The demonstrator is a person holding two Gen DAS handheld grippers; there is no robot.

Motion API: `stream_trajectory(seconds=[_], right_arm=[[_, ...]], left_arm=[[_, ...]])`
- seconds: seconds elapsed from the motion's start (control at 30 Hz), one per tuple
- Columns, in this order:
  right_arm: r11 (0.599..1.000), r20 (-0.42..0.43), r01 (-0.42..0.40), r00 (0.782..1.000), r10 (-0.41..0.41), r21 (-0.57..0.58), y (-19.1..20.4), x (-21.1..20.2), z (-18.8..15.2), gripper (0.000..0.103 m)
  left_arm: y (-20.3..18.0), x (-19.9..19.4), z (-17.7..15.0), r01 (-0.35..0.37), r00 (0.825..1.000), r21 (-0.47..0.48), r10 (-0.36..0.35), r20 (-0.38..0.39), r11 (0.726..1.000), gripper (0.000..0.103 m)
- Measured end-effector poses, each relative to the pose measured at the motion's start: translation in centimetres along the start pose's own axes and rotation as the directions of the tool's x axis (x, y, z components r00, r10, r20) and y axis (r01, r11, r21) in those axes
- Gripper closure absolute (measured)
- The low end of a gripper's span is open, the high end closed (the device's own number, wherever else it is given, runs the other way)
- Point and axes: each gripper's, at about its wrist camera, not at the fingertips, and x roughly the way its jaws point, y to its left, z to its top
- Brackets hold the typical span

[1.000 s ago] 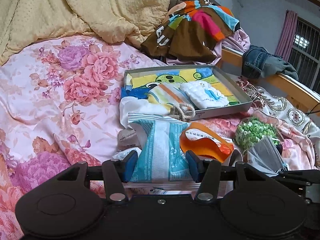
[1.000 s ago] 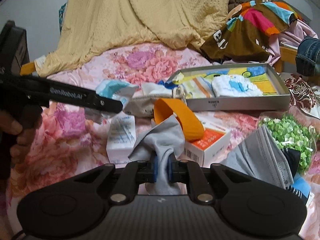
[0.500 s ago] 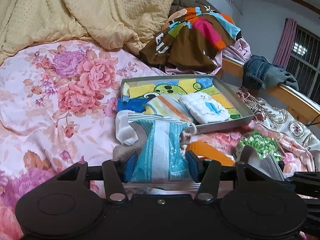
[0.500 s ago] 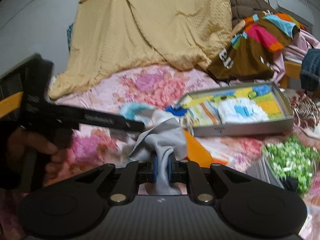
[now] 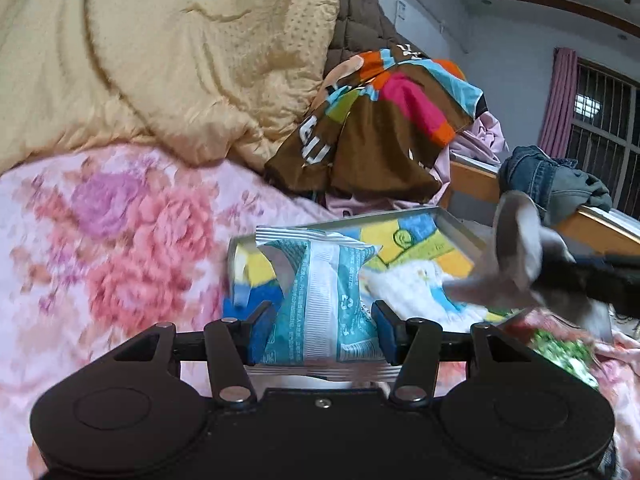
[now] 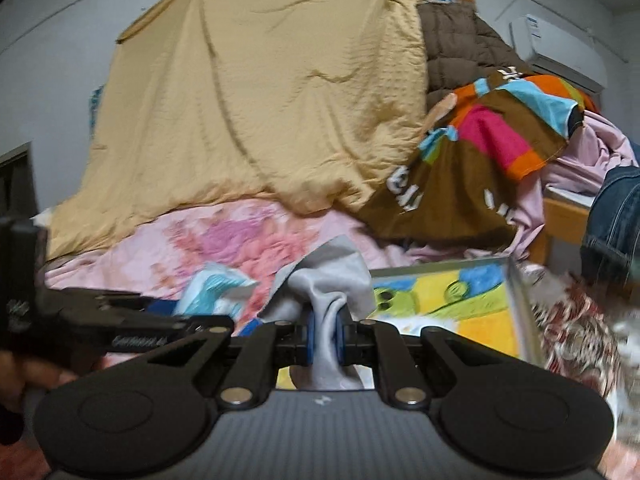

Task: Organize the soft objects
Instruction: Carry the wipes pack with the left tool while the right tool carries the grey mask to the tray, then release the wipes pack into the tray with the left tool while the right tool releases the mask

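Note:
My left gripper (image 5: 323, 330) is shut on a teal and white soft packet (image 5: 320, 296), carried above the near edge of the grey tray (image 5: 460, 222). The tray holds a yellow and blue cartoon cloth (image 5: 404, 240) and a white cloth (image 5: 416, 284). My right gripper (image 6: 325, 338) is shut on a grey cloth (image 6: 332, 276), lifted over the same tray (image 6: 520, 304). In the left wrist view the grey cloth (image 5: 520, 248) and the right gripper's dark body hang at the right. In the right wrist view the left gripper (image 6: 120, 320) and its packet (image 6: 216, 284) show at the left.
A yellow quilt (image 5: 160, 60) lies heaped at the back of the floral bedsheet (image 5: 120, 240). A colourful brown garment (image 5: 384, 120) and jeans (image 5: 536, 176) pile behind the tray, by a wooden bed rail (image 5: 600, 224). A green-speckled bag (image 5: 560, 348) lies right of the tray.
Both grippers rose and moved forward toward the tray with their loads. The orange strap, box and grey mask dropped out of view below. The grey cloth came into the left wrist view.

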Motion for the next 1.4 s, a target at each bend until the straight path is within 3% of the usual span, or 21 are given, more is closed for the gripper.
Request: stream_trajectory(seconds=[0.27,0.6,0.83,1.07,1.4], right_arm=[[0.995,-0.045,0.087,0.995,-0.085,0.043,-4.0,5.0,1.2,0.092],[0.985,-0.155,0.149,0.979,-0.134,0.085,-5.9,8.8,-0.3,0.091],[0.977,-0.18,0.202,0.966,-0.186,0.071,-6.4,10.1,-0.7,0.09],[0.973,-0.22,0.219,0.955,-0.199,0.072,-7.0,10.2,-1.5,0.085],[0.977,-0.237,0.199,0.956,-0.175,0.08,-7.4,9.2,-2.0,0.053]], left_arm=[[-0.2,5.1,1.7,-0.038,0.999,0.015,0.038,0.007,0.999,0.048],[0.0,9.7,0.7,-0.003,0.996,-0.026,0.0,-0.085,1.0,0.048],[0.2,11.2,0.6,-0.047,0.99,-0.05,0.04,-0.137,0.998,0.048],[-0.5,12.0,0.5,-0.023,0.984,-0.032,0.017,-0.176,0.999,0.047],[-2.0,12.4,0.2,-0.002,0.978,-0.024,-0.003,-0.207,1.0,0.045]])
